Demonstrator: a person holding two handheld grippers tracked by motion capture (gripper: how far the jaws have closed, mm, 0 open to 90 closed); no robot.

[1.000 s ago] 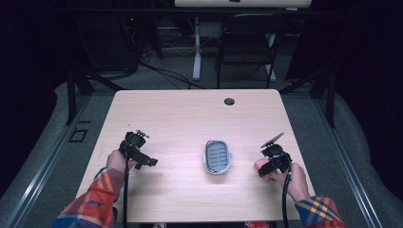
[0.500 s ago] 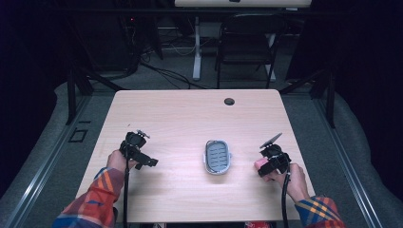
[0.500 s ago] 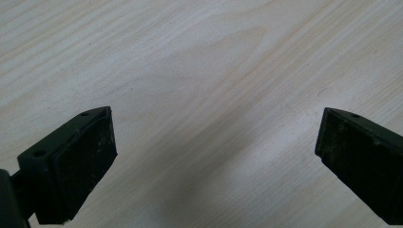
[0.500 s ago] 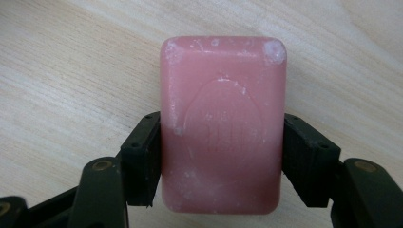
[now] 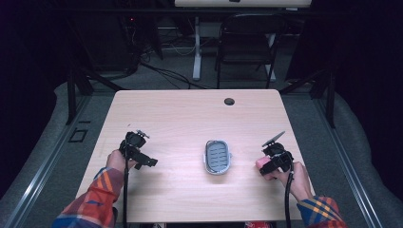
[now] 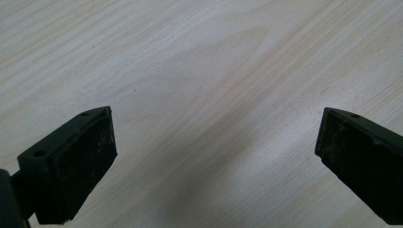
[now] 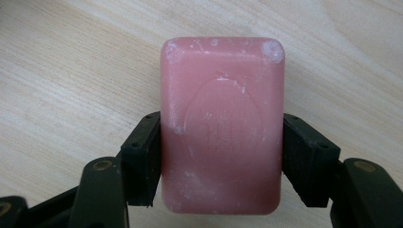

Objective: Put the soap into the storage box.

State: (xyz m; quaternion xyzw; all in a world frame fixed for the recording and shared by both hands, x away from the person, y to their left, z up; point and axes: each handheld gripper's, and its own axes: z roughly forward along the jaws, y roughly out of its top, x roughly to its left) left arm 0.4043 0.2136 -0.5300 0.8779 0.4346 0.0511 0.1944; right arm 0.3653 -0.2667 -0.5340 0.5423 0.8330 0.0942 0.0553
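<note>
The right tongs [image 7: 222, 156] are clamped across the short sides of a pink soap bar [image 7: 222, 126], probably ready to carry it. A grey slotted soap dish [image 5: 218, 156] lies on the tabletop [image 5: 190, 114] between both tongs, likely the bar's destination. The left tongs [image 6: 216, 156] gape wide, holding nothing, over bare wood.

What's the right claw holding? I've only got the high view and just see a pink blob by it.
Observer: A pink soap bar, clamped on its two long sides by the right claw.
Operator: Any markings on it?
Observer: An oval embossed stamp on its face; the lettering is too worn to read.
Operator: And the left claw, anything in it?
Observer: The left claw is open wide, with bare wooden table between its jaws.
</note>
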